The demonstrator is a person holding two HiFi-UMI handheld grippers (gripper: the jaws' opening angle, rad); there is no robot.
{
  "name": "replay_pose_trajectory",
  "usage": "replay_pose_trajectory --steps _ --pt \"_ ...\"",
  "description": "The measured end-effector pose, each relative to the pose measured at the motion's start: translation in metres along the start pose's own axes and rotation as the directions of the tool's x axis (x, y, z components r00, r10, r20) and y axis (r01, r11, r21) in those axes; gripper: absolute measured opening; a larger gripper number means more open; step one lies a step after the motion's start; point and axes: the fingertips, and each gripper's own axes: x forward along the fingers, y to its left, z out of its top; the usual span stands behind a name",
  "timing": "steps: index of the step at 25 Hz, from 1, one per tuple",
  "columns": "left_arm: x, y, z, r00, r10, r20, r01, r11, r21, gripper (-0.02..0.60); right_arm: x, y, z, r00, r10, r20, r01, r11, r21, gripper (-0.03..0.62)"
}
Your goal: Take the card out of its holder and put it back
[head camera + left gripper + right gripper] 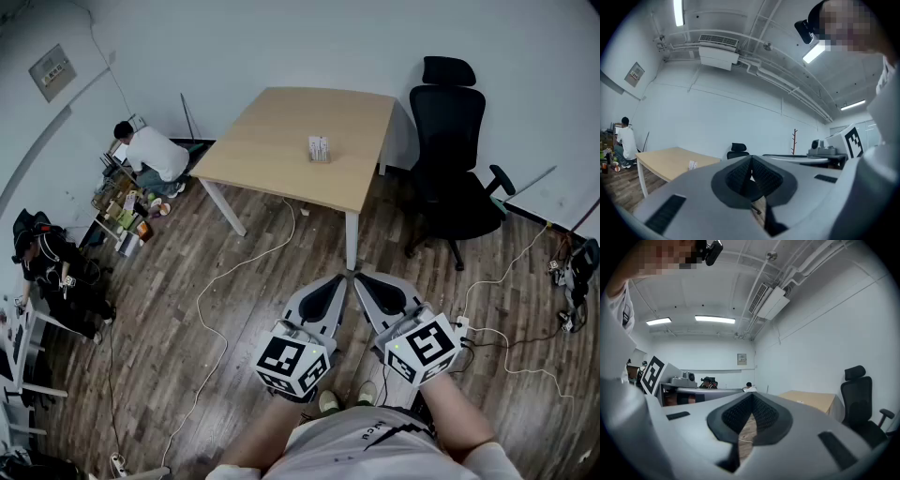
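Tan table [281, 131], card holder [319, 148] print illegible

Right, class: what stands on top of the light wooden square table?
On the light wooden table, only a small white card holder stands, near the middle. What it holds is too small to tell.

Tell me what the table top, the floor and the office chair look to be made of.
Table top: pale wood or wood-look laminate, matte; even tan colour, no visible grain.
Floor: dark wood-pattern planks, maybe laminate or vinyl; plank seams and streaky grain show.
Office chair: black, probably mesh or fabric on a plastic frame; too small to tell which.
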Motion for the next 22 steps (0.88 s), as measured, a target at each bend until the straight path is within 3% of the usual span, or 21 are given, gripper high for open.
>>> replay_pose_trajectory --steps 6,12,18,22 --pt "0.003 0.002 -0.002 1.000 0.009 0.006 -0.009 1.000 -0.003 0.012 0.001 0.000 0.000 0.999 0.036 0.011 -0.037 0.999 0.021 0.012" --pt "0.002 -0.014 0.001 0.990 -0.122 0.070 0.128 0.988 -0.092 0.012 -0.006 -0.009 0.002 0.997 0.031 0.066 -0.039 0.991 0.125 0.012" --pt "-0.001 -0.008 0.006 0.984 -0.172 0.055 0.178 0.974 -0.143 0.012 -0.003 -0.014 0.001 0.997 0.063 0.033 -0.070 0.966 0.249 0.014" --pt "-0.005 -0.004 0.016 0.983 -0.170 0.064 0.176 0.977 -0.116 0.012 -0.004 -0.014 0.015 0.995 0.075 0.072 -0.089 0.969 0.230 0.014"
